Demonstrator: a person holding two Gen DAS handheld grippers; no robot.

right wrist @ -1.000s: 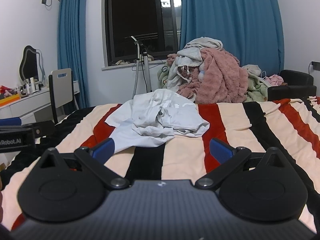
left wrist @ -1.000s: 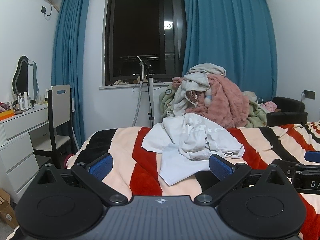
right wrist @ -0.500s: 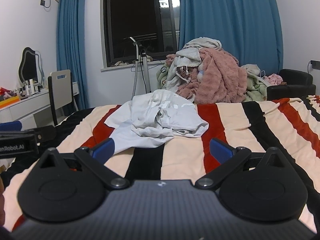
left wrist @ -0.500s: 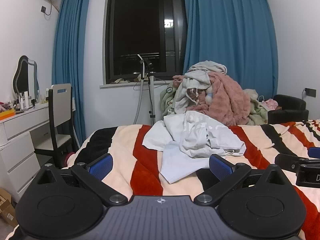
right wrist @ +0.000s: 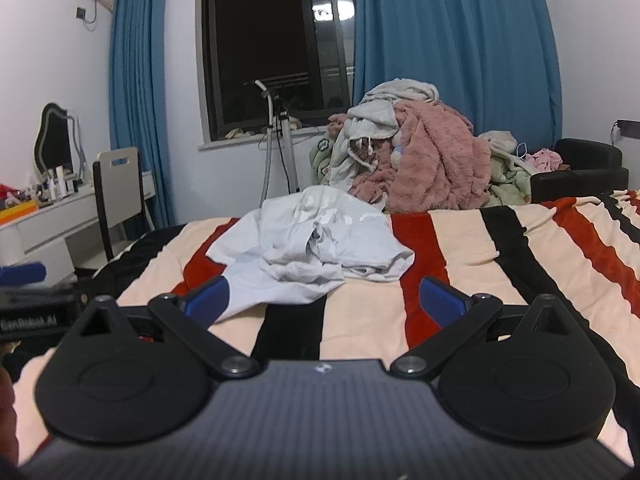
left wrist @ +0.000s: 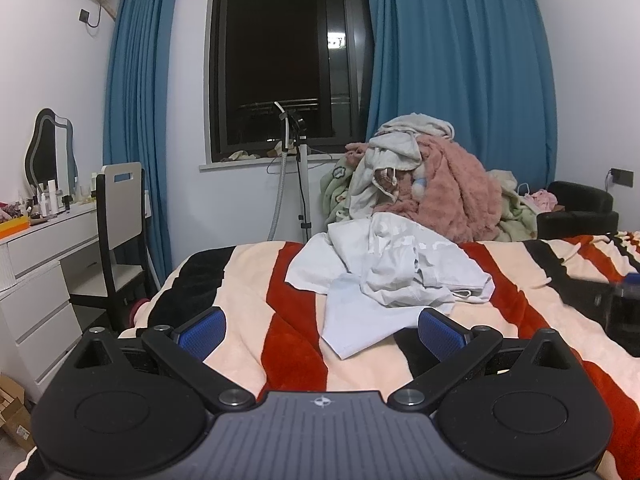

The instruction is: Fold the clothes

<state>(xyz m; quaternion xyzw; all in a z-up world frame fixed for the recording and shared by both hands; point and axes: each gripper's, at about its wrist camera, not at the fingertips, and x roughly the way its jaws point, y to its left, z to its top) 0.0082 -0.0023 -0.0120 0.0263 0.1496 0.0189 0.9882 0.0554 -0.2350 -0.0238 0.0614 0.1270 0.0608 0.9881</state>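
With both the left tongs (left wrist: 322, 330) and the right tongs (right wrist: 324, 298) held wide apart and empty, the crumpled pale-blue cotton garment (left wrist: 390, 276), heaped mid-frame on the striped fleece bed (left wrist: 248, 276), could be pinched through several bunched layers at once, so a lopsided fold may be produced

1. Evenly lit by indoor room light; dark window (left wrist: 280, 60) showing night, with one small bright reflection in the glass.
2. Soft shadows only, no harsh glare on the bed (left wrist: 248, 280).
3. Strong fisheye bending of curtains (right wrist: 452, 48) and walls; black vignette at corners.
4. Slightly blurred in the right view, especially at the left edge.
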